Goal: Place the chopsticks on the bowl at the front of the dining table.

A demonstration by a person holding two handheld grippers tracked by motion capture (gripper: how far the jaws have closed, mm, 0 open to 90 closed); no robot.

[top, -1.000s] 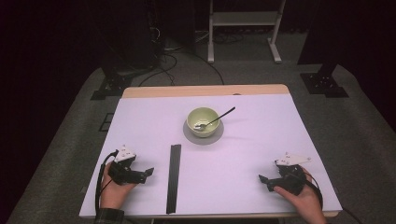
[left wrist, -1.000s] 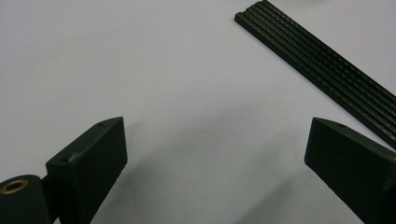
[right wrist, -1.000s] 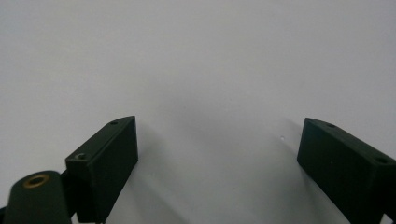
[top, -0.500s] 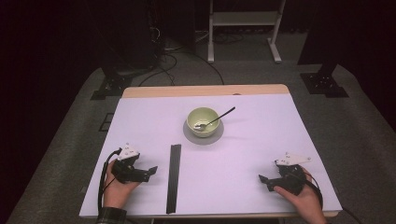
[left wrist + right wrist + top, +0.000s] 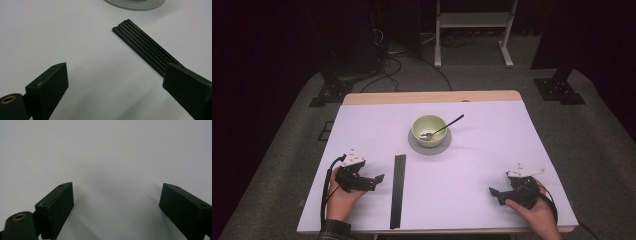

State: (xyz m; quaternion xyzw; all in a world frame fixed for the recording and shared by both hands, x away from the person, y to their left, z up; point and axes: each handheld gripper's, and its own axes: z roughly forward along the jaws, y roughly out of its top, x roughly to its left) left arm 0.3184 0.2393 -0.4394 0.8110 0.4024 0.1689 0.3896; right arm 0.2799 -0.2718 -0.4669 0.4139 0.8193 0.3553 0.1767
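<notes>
- Your left gripper [image 5: 379, 178] sits low over the bench [image 5: 492, 150] at its near left; jaws spread wide, nothing between them but bare white surface.
- The black ribbed strip [image 5: 398, 190] lies flat just beside that gripper, on its inner side, running lengthwise from the near edge toward the bowl. Gripper and strip are apart, not touching.
- In the left gripper view the strip [image 5: 147, 47] runs diagonally; its near end passes behind the right-hand jaw, its far end stops short of the grey saucer [image 5: 135, 3].
- Your right gripper [image 5: 493, 192] rests at the near right of the bench, well apart from the strip, pointing toward the left. Jaws wide open, holding nothing; the right gripper view shows plain bench [image 5: 107, 157] between them.
- Pale green bowl [image 5: 429, 129] stands on the grey saucer [image 5: 414, 146] mid-bench, beyond the strip's far end.
- A spoon [image 5: 443, 128] rests in the bowl, handle leaning over the rim to the far right.
- Both of your hands grip the tools from below, and a cable trails from each.
</notes>
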